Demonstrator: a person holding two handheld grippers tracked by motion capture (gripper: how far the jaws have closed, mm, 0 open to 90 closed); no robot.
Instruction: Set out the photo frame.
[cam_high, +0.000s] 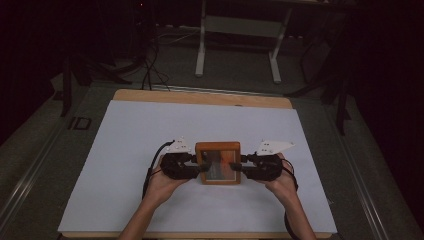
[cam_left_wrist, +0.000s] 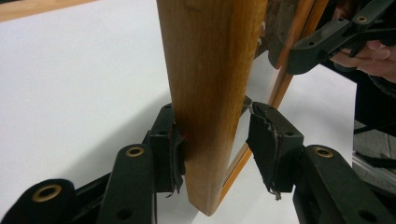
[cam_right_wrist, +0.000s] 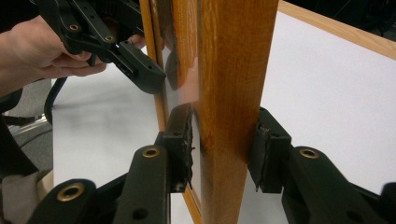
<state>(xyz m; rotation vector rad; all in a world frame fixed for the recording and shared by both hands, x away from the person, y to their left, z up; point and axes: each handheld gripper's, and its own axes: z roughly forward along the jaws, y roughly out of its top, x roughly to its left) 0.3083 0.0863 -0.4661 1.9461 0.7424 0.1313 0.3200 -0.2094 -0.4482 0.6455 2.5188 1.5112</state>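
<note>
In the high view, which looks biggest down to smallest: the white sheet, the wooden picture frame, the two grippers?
1. White sheet
2. Wooden picture frame
3. Left gripper and right gripper: they look alike in size, so I leave them unranked.

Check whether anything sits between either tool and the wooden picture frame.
Nothing visible does. One side rail of the wooden picture frame stands directly between the jaws of the left tool. The opposite rail stands between the jaws of the right tool. No other object lies in either gap.
</note>
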